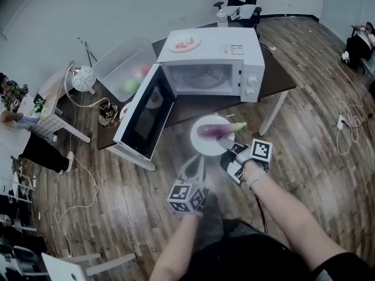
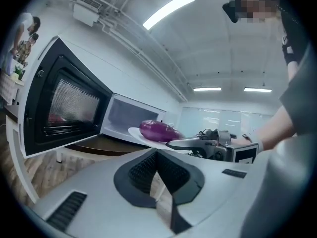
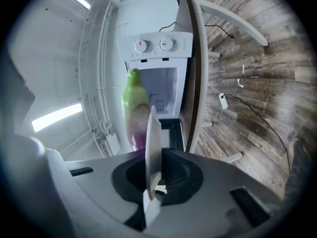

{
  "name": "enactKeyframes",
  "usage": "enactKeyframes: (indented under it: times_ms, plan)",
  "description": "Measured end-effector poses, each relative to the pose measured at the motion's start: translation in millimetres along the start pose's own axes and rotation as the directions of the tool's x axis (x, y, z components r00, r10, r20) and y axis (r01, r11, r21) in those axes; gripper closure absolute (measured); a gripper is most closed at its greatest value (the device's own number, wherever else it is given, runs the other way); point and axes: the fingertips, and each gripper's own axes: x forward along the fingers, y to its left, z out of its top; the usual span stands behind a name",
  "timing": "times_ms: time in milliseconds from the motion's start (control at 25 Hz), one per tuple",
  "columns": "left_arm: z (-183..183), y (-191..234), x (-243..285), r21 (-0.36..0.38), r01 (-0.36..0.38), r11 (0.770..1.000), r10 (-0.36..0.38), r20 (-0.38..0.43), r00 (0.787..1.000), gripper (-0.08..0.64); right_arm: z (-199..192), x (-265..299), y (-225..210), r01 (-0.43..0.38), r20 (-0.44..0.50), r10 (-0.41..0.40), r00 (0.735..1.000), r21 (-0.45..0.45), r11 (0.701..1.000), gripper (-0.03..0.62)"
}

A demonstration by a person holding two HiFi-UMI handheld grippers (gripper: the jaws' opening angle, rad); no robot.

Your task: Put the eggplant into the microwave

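The right gripper (image 1: 227,145) is clamped on the rim of a white plate (image 1: 201,143) that carries the eggplant (image 1: 218,130), held just in front of the open microwave (image 1: 211,63) on the tabletop (image 1: 275,81). The left gripper (image 1: 198,164) hovers beside it, jaws together and empty.

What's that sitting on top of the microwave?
A small white plate sits toward the left of the microwave top, holding something reddish, too small to identify. A printed label sits nearer the front edge. Whatever lies under the plate is hidden.
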Motion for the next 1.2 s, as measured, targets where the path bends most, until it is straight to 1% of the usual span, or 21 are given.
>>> enactKeyframes:
  times_ms: [120,400,560,680,920,1200]
  plan:
    - [2.7,8.1,14.0,0.008,0.001,1.0,-0.001,-0.001,1.0,0.56,12.8,10.7,-2.7,-0.004,0.013,0.004,1.0,0.003,1.0,0.583]
    - [9.9,28.9,55.8,0.022,0.031,0.999,-0.03,-0.013,0.999,0.56,48.9,40.7,-7.8,0.014,0.043,-0.014,0.999,-0.005,1.0,0.583]
    - [14.3,41.4,81.5,0.046,0.06,0.997,-0.059,-0.026,0.998,0.56,71.7,60.3,-12.7,0.018,0.072,-0.018,0.997,-0.006,1.0,0.583]
    - [17.1,54.4,97.4,0.047,0.077,0.996,-0.076,-0.025,0.997,0.56,84.1,77.2,-16.3,0.022,0.092,-0.021,0.996,-0.001,1.0,0.583]
    - [25.4,83.1,124.0,0.048,0.083,0.995,-0.082,-0.027,0.996,0.56,105.7,110.2,-23.9,0.04,0.116,-0.041,0.992,0.004,0.999,0.583]
    - [35.9,109.9,152.7,0.058,0.084,0.995,-0.083,-0.028,0.996,0.56,129.5,143.7,-32.0,0.041,0.14,-0.04,0.989,-0.001,0.999,0.583]
